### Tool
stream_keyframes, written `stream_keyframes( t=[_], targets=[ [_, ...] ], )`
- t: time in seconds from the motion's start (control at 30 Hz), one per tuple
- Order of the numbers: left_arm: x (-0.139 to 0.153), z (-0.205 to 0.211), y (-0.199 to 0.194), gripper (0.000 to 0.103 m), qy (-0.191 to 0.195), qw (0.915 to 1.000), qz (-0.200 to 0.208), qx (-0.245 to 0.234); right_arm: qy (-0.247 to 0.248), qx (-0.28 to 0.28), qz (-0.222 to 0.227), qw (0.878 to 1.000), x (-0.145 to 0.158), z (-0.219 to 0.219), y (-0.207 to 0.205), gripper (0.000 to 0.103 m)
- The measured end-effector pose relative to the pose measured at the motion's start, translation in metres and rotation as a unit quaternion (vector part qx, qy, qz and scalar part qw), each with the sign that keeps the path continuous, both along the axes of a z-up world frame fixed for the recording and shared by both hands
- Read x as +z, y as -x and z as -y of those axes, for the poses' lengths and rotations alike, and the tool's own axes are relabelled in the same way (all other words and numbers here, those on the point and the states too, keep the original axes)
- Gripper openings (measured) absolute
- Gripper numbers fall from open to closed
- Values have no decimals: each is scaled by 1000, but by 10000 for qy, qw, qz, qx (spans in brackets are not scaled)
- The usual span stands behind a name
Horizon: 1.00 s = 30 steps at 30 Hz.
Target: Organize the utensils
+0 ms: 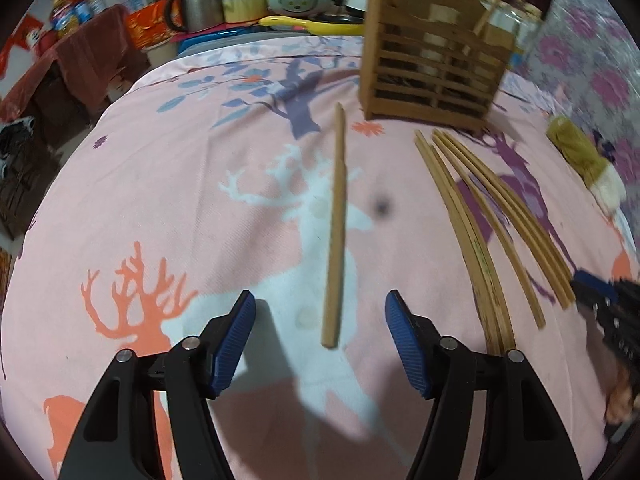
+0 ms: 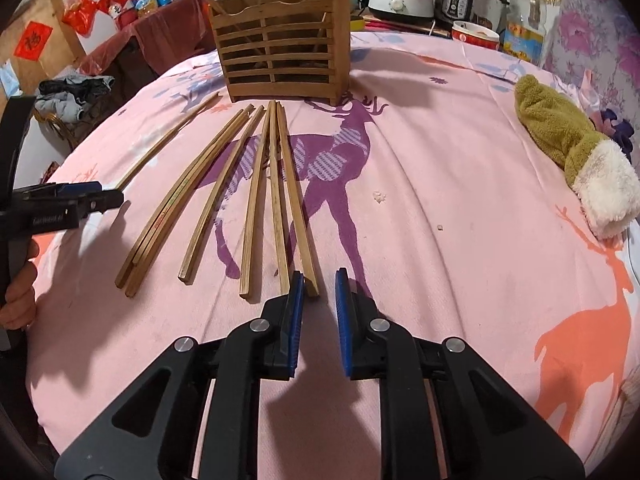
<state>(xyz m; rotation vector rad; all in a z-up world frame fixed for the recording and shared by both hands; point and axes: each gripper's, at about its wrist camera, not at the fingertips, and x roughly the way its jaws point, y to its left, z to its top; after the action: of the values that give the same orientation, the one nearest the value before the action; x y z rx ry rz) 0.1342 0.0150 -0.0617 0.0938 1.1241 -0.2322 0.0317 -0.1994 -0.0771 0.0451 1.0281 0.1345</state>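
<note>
Left gripper (image 1: 320,334) jaws apart, straddling a lone wooden chopstick (image 1: 336,224) without pinching. Right gripper (image 2: 318,308) jaws nearly together, empty, beside fanned loose wooden chopsticks (image 2: 256,196) at frame centre. Slatted wooden utensil holder (image 2: 280,56), upper centre on the pink deer-print counter (image 2: 440,200), holding perhaps two sticks. Mostly undone.

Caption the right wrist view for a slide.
Right gripper near chopsticks laid before a wooden holder.
</note>
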Motion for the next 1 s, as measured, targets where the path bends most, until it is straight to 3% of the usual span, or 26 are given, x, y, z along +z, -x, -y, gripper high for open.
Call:
stream_keyframes(
  t=[0.23,0.3,0.4,0.53,0.73,1.0],
  targets=[
    [0,7,15,24,-183,9993,171,-277,-80,-52,-10,10000,0,2,0,16],
    [0,10,21,7,-244,9986,236,-411,-47,-34,1,10000,0,1,0,16],
    [1,13,26,6,-268,9979,292,-520,23,-9,29,10000,0,-2,0,9],
    [9,9,26,6,-118,9980,412,-466,23,-78,128,9999,5,-1,1,9],
    [35,3,35,6,184,9950,899,-391,-90,-220,678,9974,27,5,10,8],
    [69,4,31,6,484,9928,1033,-360,-257,-285,1389,9896,67,6,19,8]
  ],
)
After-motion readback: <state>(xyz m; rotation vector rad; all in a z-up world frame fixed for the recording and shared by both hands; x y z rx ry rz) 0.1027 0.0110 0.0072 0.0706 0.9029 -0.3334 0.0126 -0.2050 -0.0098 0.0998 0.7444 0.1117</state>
